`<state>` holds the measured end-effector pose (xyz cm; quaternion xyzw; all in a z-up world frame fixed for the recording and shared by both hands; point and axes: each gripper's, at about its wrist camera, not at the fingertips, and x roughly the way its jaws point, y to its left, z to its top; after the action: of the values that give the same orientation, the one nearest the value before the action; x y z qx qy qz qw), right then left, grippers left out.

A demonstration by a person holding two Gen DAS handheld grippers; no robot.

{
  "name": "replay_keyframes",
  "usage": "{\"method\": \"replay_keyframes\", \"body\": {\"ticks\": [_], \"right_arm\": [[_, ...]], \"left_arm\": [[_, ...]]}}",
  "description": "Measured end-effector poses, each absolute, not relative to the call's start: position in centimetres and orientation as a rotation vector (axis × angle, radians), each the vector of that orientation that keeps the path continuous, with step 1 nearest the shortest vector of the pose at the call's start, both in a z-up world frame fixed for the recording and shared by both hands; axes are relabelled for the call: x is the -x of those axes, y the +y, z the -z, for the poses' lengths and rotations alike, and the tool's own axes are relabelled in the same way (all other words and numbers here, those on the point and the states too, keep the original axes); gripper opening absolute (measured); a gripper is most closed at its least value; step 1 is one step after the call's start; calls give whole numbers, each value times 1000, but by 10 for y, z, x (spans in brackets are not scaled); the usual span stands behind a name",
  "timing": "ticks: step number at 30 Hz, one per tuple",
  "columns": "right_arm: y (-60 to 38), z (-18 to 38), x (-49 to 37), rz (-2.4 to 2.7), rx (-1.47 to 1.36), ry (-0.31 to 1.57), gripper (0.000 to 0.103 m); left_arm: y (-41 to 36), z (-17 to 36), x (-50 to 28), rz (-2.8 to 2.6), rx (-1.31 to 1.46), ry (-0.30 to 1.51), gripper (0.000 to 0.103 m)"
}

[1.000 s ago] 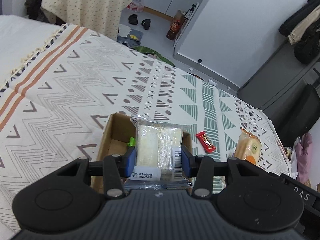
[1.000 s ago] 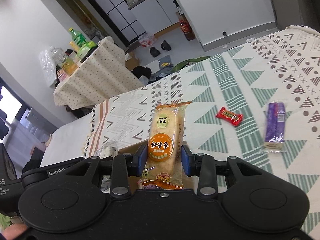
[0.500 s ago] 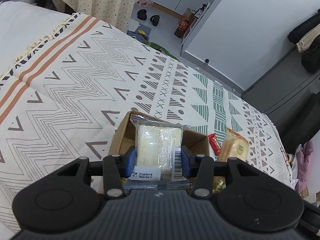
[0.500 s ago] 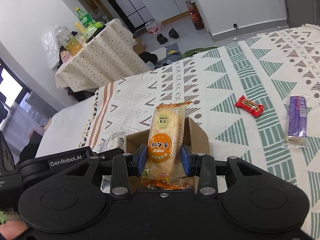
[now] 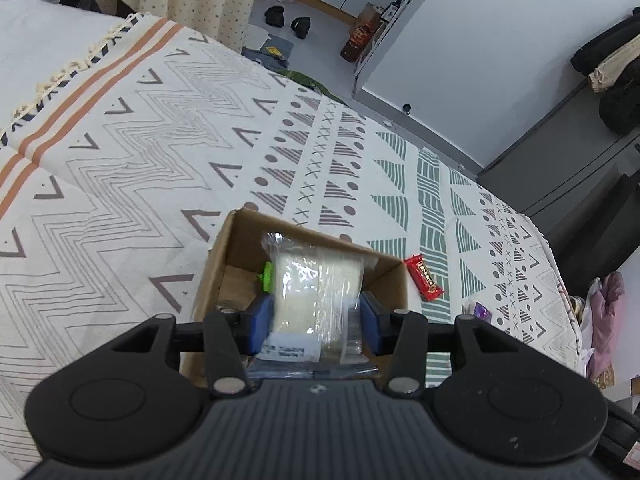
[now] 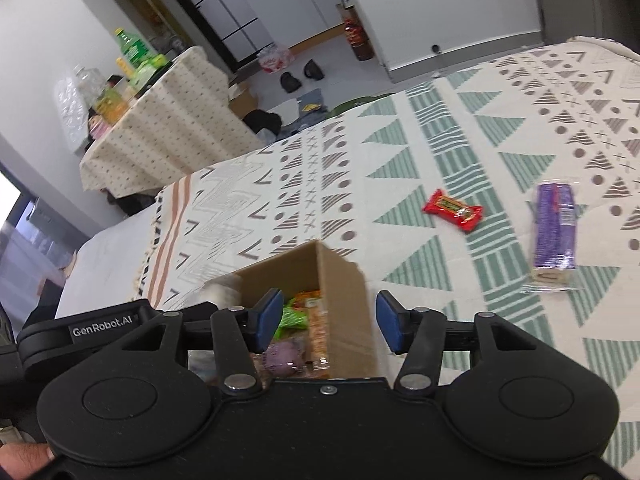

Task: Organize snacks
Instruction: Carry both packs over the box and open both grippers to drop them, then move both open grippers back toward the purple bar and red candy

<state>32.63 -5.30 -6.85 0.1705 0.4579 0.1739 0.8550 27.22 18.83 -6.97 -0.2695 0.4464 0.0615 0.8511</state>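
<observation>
Cardboard box (image 5: pixel 236 248) w/ crinkly packs; L gripper (image 5: pixel 316 320) maybe pinching clear-wrapped cake (image 5: pixel 316 292), R gripper (image 6: pixel 326 322) wide, empty

A brown cardboard box (image 6: pixel 344 304), red candy bar (image 6: pixel 453 210) and purple snack pack (image 6: pixel 555 226) lie on a cream bedspread (image 5: pixel 120 168) patterned with green and grey triangles.

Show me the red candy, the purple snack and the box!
red candy (image 6: pixel 453 209), right wrist view, middle of wrapper.
purple snack (image 6: pixel 555 225), right wrist view, middle of pack.
box (image 6: pixel 345 312), right wrist view, outer side wall.
</observation>
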Motion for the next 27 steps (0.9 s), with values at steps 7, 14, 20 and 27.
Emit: {"method": "replay_keyframes", "body": {"ticks": [7, 14, 20, 27], "right_arm": [[-85, 77, -322, -309, -395, 964, 60], [-121, 87, -315, -255, -430, 969, 63], [-149, 92, -313, -221, -465, 964, 63], [-178, 99, -316, -193, -509, 961, 63]], "left_arm": [[177, 70, -276, -142, 557, 964, 56], [149, 67, -282, -119, 506, 978, 71], [121, 62, -289, -89, 476, 985, 73], [89, 55, -302, -57, 447, 979, 74]]}}
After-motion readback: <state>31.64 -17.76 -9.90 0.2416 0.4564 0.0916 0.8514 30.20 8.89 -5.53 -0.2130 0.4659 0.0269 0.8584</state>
